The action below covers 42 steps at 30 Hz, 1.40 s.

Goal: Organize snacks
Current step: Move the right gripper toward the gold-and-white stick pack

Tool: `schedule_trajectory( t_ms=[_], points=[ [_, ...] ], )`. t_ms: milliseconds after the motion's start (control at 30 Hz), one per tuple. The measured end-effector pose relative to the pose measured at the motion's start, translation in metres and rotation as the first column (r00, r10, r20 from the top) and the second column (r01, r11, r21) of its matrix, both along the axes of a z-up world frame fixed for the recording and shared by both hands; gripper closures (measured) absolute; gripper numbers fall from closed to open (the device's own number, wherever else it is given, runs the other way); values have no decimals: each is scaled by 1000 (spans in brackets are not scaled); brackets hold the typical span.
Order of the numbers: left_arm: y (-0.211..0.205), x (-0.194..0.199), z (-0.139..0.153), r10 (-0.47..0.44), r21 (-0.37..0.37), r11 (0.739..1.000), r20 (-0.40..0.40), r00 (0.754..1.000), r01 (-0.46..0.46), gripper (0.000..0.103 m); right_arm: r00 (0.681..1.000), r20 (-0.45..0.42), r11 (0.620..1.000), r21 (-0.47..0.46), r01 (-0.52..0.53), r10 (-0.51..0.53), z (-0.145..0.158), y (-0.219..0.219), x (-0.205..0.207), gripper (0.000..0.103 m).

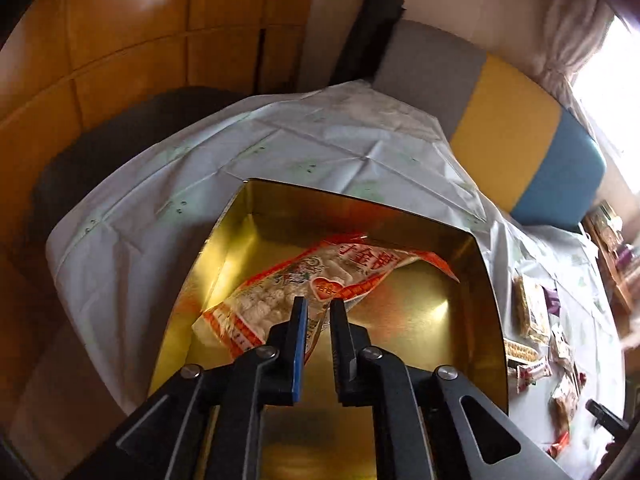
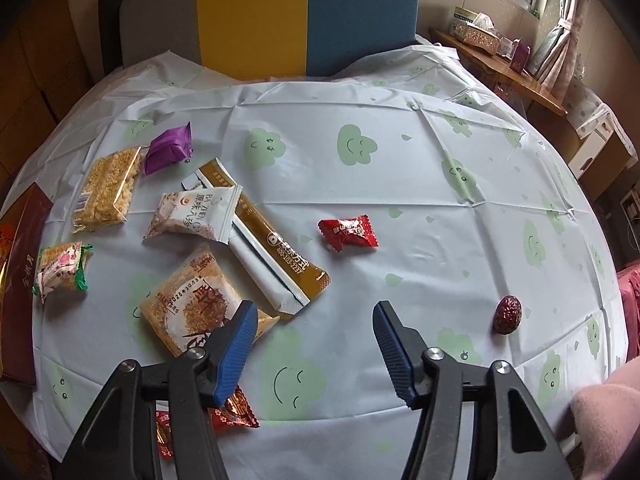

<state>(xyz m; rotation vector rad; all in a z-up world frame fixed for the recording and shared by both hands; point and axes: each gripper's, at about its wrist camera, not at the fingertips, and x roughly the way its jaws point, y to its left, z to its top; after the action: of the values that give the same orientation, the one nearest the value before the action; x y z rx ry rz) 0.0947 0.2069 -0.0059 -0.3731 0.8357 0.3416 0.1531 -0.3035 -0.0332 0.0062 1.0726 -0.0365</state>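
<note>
Left wrist view. The left gripper (image 1: 319,300) occupies the lower centre of the frame, pointing down into an open gold tin (image 1: 460,308). Its jaws stand slightly apart; nothing is pinched between the pads. A red-and-white snack bag (image 1: 320,276) lies on the tin floor, centre frame, directly beyond the fingertips and released from them. The bag carries red Chinese characters along its upper right end and a red heart emblem near its middle; the characters are too distorted to read with certainty. The tin stands on a pale tablecloth (image 1: 200,184). Further wrapped snacks lie on the cloth at the right edge of the frame. A chair back in grey, yellow and blue (image 1: 516,136) fills the upper right.

Right wrist view. The right gripper (image 2: 314,306) sits at the bottom centre, jaws held wide apart over bare cloth printed with green smiling clouds, gripping nothing. Snacks remaining on the table, left half of frame:
- purple packet (image 2: 168,152), upper left;
- clear pack of golden crisp bar (image 2: 108,192);
- white pouch (image 2: 192,212) with Chinese print;
- brown stick sachet (image 2: 272,236), marked "400-103-2237";
- amber cake pack (image 2: 192,304), date stamp starting "2025";
- green-edged sweet (image 2: 60,268).

A red candy (image 2: 348,234) lies at centre; a red date (image 2: 507,314) at right. A dark red box (image 2: 20,280) lies along the left edge.
</note>
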Motion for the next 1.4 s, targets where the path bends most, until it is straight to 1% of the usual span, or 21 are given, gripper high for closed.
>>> schedule_trajectory(
  t_ms=[33, 67, 167, 233, 333, 433, 533, 633, 733, 800, 900, 967, 1000, 1100, 1133, 1267, 1300, 1367, 1400],
  points=[
    [-1, -3, 1, -1, 3, 1000, 6, 1000, 1, 82, 1000, -1, 1000, 0, 0, 0, 0, 0, 0, 42],
    [-5, -6, 5, -11, 5, 1000, 16, 1000, 11, 81, 1000, -1, 1000, 2, 0, 0, 0, 0, 0, 42],
    [-20, -12, 18, -51, 30, 998, 66, 997, 49, 80, 1000, -14, 1000, 9, -5, 6, -3, 1, 2, 42],
    [-35, -15, 23, -93, 44, 995, 76, 993, 90, 77, 1000, -28, 1000, 3, -6, 6, -6, 1, 5, 42],
    [-54, -19, 24, -154, 37, 988, 82, 985, 151, 75, 999, -36, 1000, 12, -17, 17, -8, 4, 10, 42],
    [-79, -24, 23, -229, 41, 973, 85, 970, 226, 74, 999, -40, 1000, 2, -26, 26, -9, 7, 16, 42],
    [-106, -28, 23, -323, 44, 946, 89, 942, 321, 74, 998, -41, 999, -14, -39, 38, -11, 11, 24, 42],
    [-133, -33, 23, -428, 20, 904, 99, 898, 428, 73, 998, -48, 999, -3, -52, 52, -14, 11, 33, 42],
    [-163, -40, 23, -528, 36, 849, 107, 842, 528, 73, 997, -50, 998, -8, -64, 64, -17, 13, 40, 42],
    [-185, -46, 23, -603, 33, 797, 109, 790, 604, 73, 995, -52, 997, 0, -79, 79, -18, 14, 45, 42],
    [-211, -52, 18, -677, 32, 735, 98, 730, 677, 69, 992, -58, 994, -1, -111, 110, -21, 19, 50, 42],
    [-230, -56, 11, -728, 33, 685, 73, 682, 728, 69, 990, -65, 992, -10, -124, 123, -24, 21, 55, 42],
    [-238, -58, 8, -743, 35, 669, 61, 666, 743, 69, 989, -70, 992, -16, -128, 127, -26, 22, 57, 42],
    [-262, -61, -5, -793, 19, 610, 21, 609, 792, 69, 987, -86, 990, -26, -136, 133, -33, 23, 64, 42],
    [-272, -63, -11, -811, 11, 585, 3, 585, 811, 69, 987, -84, 990, -25, -136, 134, -35, 23, 65, 42],
    [-291, -70, -28, -840, 7, 541, -49, 541, 841, 69, 986, -80, 988, -33, -149, 146, -38, 26, 66, 42],
    [-294, -70, -30, -840, 8, 540, -55, 539, 842, 69, 985, -79, 987, -37, -155, 151, -39, 28, 67, 47],
    [-295, -69, -34, -837, 6, 544, -65, 543, 839, 69, 982, -83, 985, -20, -172, 169, -38, 32, 66, 58],
    [-294, -67, -36, -834, 4, 548, -67, 547, 836, 69, 980, -86, 983, -26, -180, 177, -37, 35, 65, 61]
  ],
)
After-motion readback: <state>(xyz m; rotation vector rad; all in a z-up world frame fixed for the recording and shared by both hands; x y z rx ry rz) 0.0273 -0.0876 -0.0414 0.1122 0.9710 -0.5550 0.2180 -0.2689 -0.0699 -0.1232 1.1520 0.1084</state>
